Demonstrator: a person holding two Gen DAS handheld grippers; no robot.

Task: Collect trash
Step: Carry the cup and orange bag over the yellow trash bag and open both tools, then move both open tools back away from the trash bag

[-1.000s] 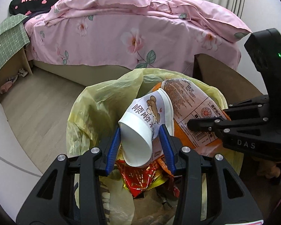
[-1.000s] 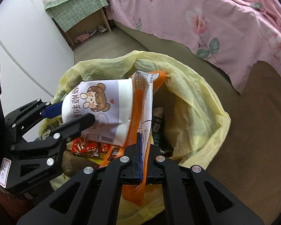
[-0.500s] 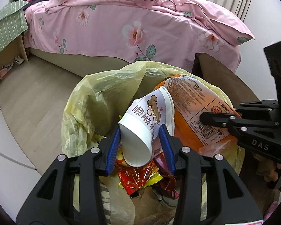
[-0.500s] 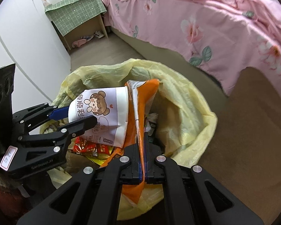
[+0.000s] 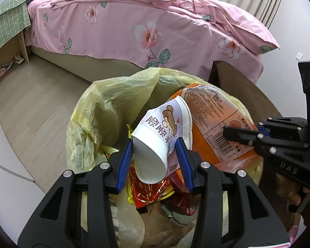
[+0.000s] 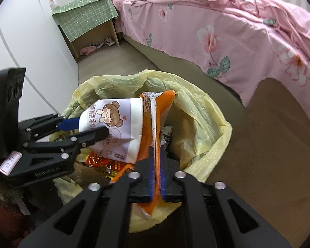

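Held between the blue pads of the left gripper (image 5: 155,161) is a white paper cup (image 5: 155,144) printed with a cartoon bear, and it is clamped at its base with the open mouth tilted away and to the right, over the middle of a bin lined with a yellow plastic bag (image 5: 105,103). Seen from the right wrist, the same cup (image 6: 117,128) is lying on its side across the left part of the bag (image 6: 196,124), with the left gripper (image 6: 86,130) reaching in from the left. Just right of the cup, an orange snack packet (image 6: 155,119) is standing on edge between the pads of the right gripper (image 6: 157,173); those jaws have just been opening, a narrow gap is visible on either side of the packet, and the pads are no longer pressed onto it. From the left wrist, the printed back of the packet (image 5: 212,124) is seen leaning against the right rim of the bag, with the right gripper (image 5: 239,133) at its right edge. Red and gold wrappers (image 5: 150,190) are piled lower in the bag, near the camera. Beyond the bin, a bed with a pink floral cover (image 5: 134,26) is seen across the far side, and a small shelf under a green checked cloth (image 6: 86,14) stands at the far left.
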